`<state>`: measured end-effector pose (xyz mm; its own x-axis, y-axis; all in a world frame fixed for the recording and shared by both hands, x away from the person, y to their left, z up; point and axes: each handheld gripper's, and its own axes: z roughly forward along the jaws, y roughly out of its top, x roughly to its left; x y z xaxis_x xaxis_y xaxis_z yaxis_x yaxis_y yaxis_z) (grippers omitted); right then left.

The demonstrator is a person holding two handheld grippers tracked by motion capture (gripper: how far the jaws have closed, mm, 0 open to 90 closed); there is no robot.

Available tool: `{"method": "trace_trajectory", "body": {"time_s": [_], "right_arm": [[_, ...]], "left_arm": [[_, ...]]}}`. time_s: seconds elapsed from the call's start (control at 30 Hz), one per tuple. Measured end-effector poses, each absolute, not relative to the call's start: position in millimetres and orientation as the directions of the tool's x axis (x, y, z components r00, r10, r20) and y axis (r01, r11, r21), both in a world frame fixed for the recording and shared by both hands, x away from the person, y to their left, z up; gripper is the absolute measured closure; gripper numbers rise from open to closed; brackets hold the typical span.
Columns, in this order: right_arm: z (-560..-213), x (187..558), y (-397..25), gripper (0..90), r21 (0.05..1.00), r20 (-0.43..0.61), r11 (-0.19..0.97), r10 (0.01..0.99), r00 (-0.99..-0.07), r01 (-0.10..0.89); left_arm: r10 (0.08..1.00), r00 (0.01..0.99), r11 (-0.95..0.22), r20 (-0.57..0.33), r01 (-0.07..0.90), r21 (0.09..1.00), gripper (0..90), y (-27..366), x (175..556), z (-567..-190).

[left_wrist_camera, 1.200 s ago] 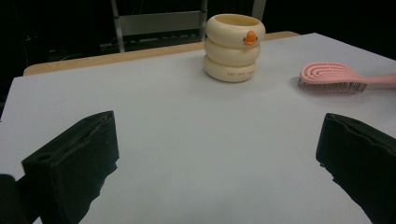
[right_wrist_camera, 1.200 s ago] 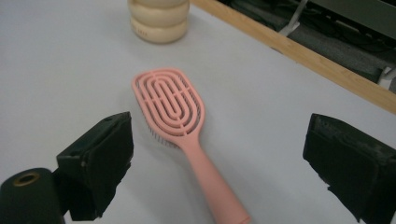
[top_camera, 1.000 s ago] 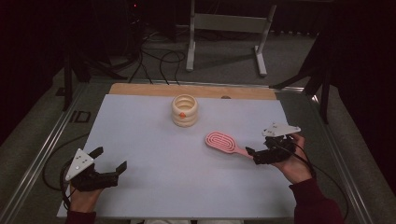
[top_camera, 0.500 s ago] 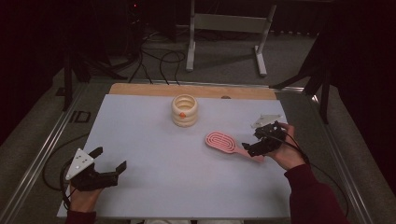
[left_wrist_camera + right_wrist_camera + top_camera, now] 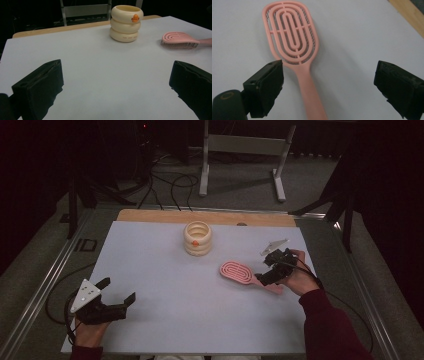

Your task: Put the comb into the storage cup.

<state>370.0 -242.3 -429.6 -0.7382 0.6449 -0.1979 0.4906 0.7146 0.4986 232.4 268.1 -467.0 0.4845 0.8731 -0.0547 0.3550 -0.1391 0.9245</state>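
Pink hairbrush (image 5: 292, 37): laid flat, bristles down, on the white table (image 5: 165, 320) right of centre, its handle straddled by the widely parted jaws of the right gripper (image 5: 329, 87), with no contact seen. Left gripper (image 5: 117, 295): held low at the near left corner, jaws spread wide, nothing between them. Cream ringed cup (image 5: 198, 238): stood upright toward the far edge, well apart from both grippers.

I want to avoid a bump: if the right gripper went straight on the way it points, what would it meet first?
Most likely the pink hairbrush: its handle lies between the open jaws of the right gripper, nearer the left one. How high the gripper is cannot be judged.
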Motion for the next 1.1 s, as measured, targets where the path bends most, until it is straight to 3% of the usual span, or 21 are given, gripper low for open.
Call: {"method": "trace_trajectory", "body": {"time_s": [0.63, 1.1], "right_arm": [[-457.4, 383.2, -226.5, 9.4, 0.383, -0.189, 0.790, 0.574, -0.797, 0.478], [-479.2, 389.4, -215.0, 18.3, 0.303, -0.141, 0.826, 0.531, -0.835, 0.475]], "left_arm": [[0.871, 0.488, -0.143, -0.056, 0.361, 0.922, 0.0, 267.5, 233.5, -468.5], [0.868, 0.493, -0.144, -0.058, 0.362, 0.921, 0.0, 267.4, 233.6, -468.6]]}}
